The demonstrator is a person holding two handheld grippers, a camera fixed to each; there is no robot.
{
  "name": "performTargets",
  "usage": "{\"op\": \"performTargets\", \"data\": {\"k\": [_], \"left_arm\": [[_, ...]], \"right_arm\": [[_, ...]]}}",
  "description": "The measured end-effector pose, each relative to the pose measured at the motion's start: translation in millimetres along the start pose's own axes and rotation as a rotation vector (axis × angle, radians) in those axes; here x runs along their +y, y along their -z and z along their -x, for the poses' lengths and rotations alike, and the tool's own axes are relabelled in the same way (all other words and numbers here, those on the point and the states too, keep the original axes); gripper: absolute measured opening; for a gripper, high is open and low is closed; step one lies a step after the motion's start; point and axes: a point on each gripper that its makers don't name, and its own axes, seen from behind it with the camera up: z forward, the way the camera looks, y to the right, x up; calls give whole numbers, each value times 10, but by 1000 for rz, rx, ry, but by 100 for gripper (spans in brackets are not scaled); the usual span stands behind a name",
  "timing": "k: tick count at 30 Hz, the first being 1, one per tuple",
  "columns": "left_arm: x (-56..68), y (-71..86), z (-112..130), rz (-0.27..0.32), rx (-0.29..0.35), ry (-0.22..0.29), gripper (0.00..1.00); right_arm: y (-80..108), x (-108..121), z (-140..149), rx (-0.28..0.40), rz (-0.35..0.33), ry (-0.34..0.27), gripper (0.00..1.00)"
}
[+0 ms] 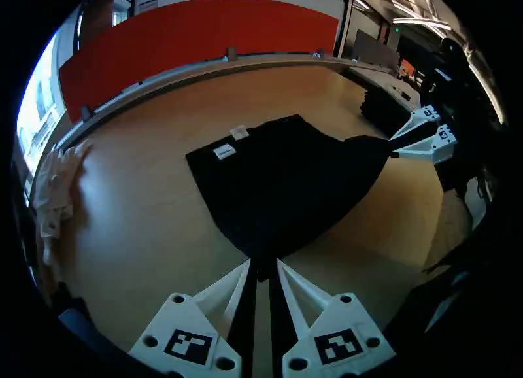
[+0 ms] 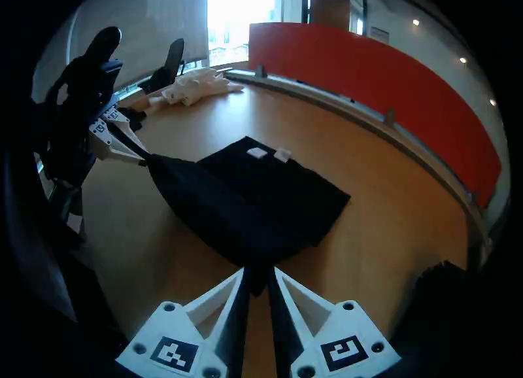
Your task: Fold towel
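1. Towel [image 1: 287, 188], black, lay partly flat in the middle of the wooden table [image 1: 144, 201], with its near edge raised off the surface.
2. Two small white tags [image 1: 224, 151] sat on the flat far part of the towel, near one edge.
3. In the left gripper view, the left tool [image 1: 263, 268] had its fingers drawn narrow, and both pressed on one corner of the towel.
4. In the right gripper view, the right tool [image 2: 258, 273] was likewise narrow, clamped on another corner of the towel.
5. Each tool also appeared farther off in the other's view: the right tool [image 1: 394, 146] at the right of the left gripper view, and the left tool [image 2: 145, 159] at the left of the right gripper view, each with dark cloth running to its tips.
6. Between the two held corners the towel's edge hung slightly above the table, while the rest sloped down to the flat part.
7. A heap of white cloths [image 2: 196, 84] rested near the table's far edge, well apart from the towel.
8. A red partition [image 1: 196, 38] ran along the table's long side.
9. Dark chairs [image 2: 173, 54] stood behind the white cloths, near a bright window [image 2: 238, 15].
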Motion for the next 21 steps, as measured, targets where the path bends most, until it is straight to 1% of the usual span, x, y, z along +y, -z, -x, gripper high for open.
{"op": "performTargets", "data": {"k": [5, 11, 21], "left_arm": [[15, 111, -89, -5, 8, 8, 12], [28, 244, -193, -7, 21, 8, 12], [74, 452, -301, 6, 40, 37, 12]], "right_arm": [[130, -42, -100, 0, -2, 18, 18], [251, -63, -218, 11, -3, 12, 18], [436, -92, -327, 13, -6, 7, 18]]}}
